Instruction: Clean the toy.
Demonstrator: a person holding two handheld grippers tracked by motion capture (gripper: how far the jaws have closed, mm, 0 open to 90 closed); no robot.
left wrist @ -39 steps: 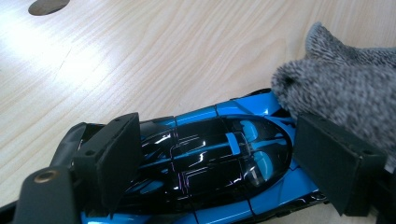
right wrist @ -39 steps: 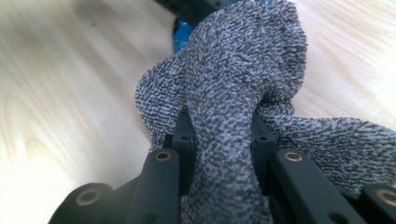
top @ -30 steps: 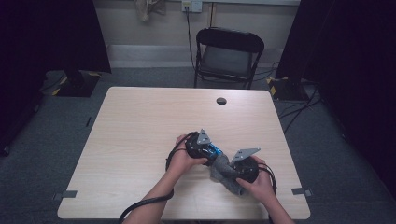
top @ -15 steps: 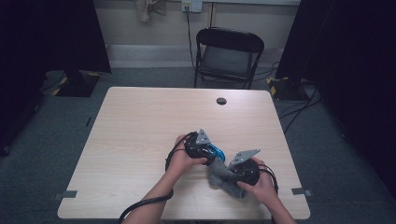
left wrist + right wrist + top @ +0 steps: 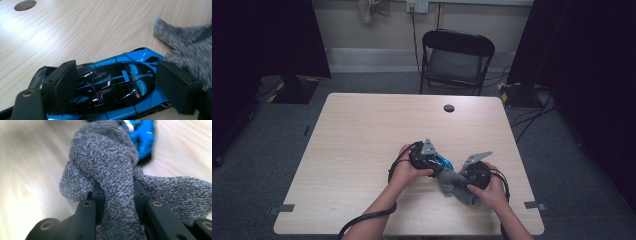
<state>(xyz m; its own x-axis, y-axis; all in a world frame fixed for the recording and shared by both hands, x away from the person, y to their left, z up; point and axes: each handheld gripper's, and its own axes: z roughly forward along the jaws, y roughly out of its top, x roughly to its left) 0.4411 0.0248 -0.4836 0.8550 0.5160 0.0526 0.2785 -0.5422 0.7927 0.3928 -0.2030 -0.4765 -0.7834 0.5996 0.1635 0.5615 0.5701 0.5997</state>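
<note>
A glossy blue and black toy car [image 5: 117, 82] lies between the pads of my left gripper [image 5: 120, 87], which press on its two sides. Seen from the high view, this car [image 5: 444, 163] shows as a blue patch at the tip of the left gripper [image 5: 438, 161], near the table's front right. My right gripper [image 5: 117, 195] is shut on a bunched grey knitted sock [image 5: 112, 157], whose fabric bulges out above the jaws. The sock [image 5: 453, 180] sits between the two hands, touching the car's end [image 5: 142, 137], with the right gripper [image 5: 462, 182] at its right.
The light wooden table [image 5: 362, 130] has a dark round cable hole [image 5: 449, 108] at its far side. A black folding chair [image 5: 454, 60] stands behind the table. Cables trail from both grippers over the front edge.
The right hand has edged slightly away from me with the sock in its jaws. The left hand and the car have kept still.
</note>
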